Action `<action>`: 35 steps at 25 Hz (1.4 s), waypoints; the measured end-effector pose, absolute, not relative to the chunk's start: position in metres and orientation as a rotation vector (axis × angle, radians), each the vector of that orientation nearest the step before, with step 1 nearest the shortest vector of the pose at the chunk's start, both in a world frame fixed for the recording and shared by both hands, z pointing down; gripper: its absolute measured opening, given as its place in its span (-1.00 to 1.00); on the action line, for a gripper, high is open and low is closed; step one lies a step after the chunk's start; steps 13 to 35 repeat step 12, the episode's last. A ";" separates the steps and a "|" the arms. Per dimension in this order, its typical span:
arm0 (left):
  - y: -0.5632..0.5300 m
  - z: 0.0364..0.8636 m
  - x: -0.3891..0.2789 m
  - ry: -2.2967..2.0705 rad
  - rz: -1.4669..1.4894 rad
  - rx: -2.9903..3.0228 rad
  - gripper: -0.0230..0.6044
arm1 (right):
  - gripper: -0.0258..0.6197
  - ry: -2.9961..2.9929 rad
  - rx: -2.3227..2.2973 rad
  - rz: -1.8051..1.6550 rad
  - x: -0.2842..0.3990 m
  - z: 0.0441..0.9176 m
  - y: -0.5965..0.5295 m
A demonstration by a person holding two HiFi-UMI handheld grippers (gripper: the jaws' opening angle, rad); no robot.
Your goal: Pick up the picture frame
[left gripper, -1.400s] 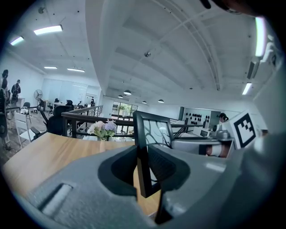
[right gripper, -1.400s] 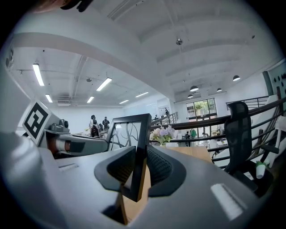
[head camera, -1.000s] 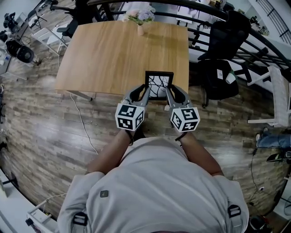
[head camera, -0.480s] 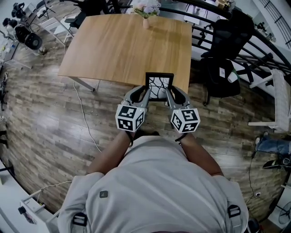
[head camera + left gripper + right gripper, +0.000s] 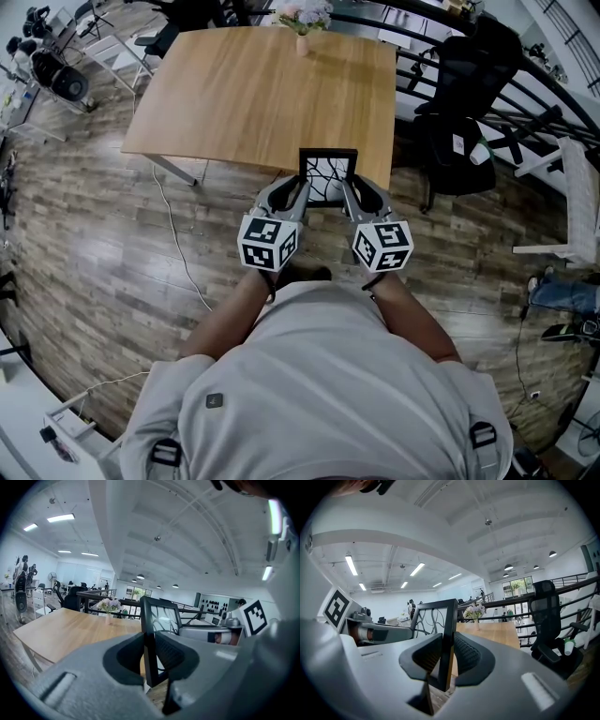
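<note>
**Picture frame held aloft between two grippers at the table's edge**

At left, the left gripper [image 5: 294,191] has its jaws clenched on the left upright of the black picture frame [image 5: 327,174], with the person's forearm running back toward the grey shirt. The frame hangs upright between the two tools, just at the near edge of the wooden table [image 5: 253,94]. It appears lifted clear of the table rather than resting on it. At right, the right gripper [image 5: 351,193] is clamped on the opposite upright. Pinching both side rails looks like a way to keep a thin, glazed thing from swinging or twisting, and it leaves the branch-patterned pane untouched. A black office chair [image 5: 457,141] stands beyond the table's right corner.

The head view shows the whole layout but hides the contact itself behind the marker cubes. The left gripper view settles it: the ribbed pads [image 5: 169,654] press the frame's edge [image 5: 149,639] from both sides, and plank floor shows below the frame's lower end. The right gripper view shows the same bite on the other rail [image 5: 447,639]. Only the two gripper views show the vase of flowers [image 5: 476,611] side-on, at the table's far edge.
</note>
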State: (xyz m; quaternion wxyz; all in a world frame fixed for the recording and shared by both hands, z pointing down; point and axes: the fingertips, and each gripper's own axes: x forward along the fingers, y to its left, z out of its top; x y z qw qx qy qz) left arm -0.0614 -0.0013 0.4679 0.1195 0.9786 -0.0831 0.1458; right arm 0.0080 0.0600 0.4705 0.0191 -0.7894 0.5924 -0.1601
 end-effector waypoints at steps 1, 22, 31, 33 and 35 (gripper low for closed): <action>0.000 0.468 -0.062 -0.244 0.426 2.859 -0.69 | -0.66 1.840 -2.449 -0.499 0.007 0.471 0.062; -0.001 0.475 -0.073 -0.259 0.431 2.835 -0.69 | -0.66 1.860 -2.447 -0.514 -0.004 0.476 0.061; -0.001 0.475 -0.073 -0.259 0.431 2.835 -0.69 | -0.66 1.860 -2.447 -0.514 -0.004 0.476 0.061; -0.001 0.475 -0.073 -0.259 0.431 2.835 -0.69 | -0.66 1.860 -2.447 -0.514 -0.004 0.476 0.061; -0.001 0.475 -0.073 -0.259 0.431 2.835 -0.69 | -0.66 1.860 -2.447 -0.514 -0.004 0.476 0.061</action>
